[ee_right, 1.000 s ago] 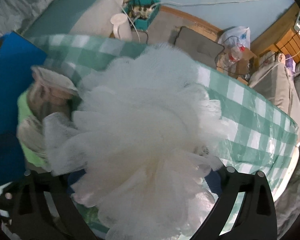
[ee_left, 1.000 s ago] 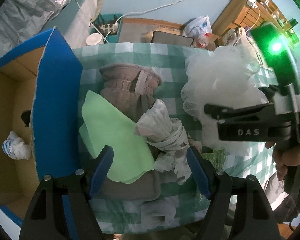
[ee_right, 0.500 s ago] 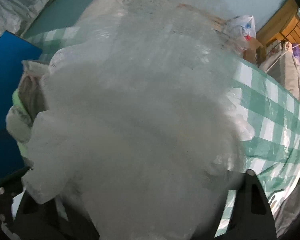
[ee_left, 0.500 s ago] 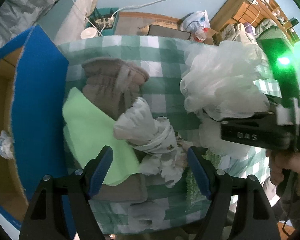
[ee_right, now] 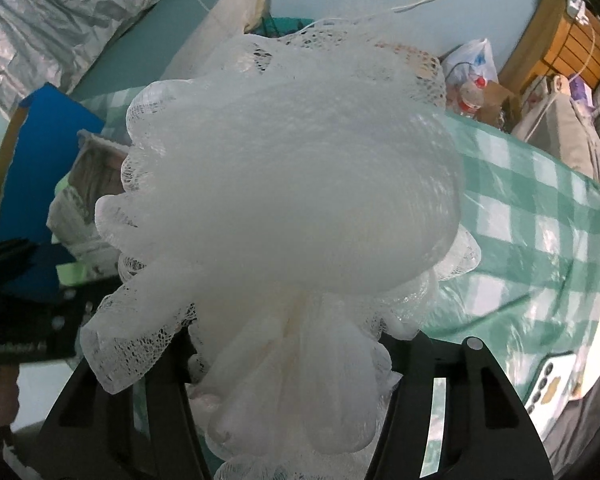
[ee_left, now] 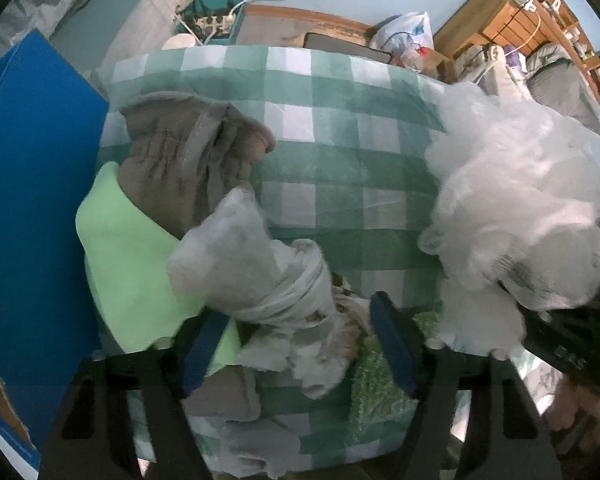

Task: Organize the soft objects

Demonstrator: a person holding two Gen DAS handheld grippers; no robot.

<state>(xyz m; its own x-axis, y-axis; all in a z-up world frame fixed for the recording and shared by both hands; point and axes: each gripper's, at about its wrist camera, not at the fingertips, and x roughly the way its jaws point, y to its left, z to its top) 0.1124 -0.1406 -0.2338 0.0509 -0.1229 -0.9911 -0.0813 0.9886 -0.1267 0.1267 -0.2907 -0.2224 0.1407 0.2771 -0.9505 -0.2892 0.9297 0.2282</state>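
The right gripper (ee_right: 288, 364) clamps the white mesh pouf (ee_right: 284, 208) aloft over the checked cloth (ee_left: 340, 184), mid-carry (the blue box (ee_left: 40, 200) likely next), while the left gripper (ee_left: 296, 344) hangs wide, empty.

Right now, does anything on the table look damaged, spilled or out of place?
Nothing looks damaged or spilled. The soft things are just in a loose heap: a white rag lies on a green cloth and a grey towel, partly overlapping. The right gripper holds a white mesh sponge; the left gripper is open.
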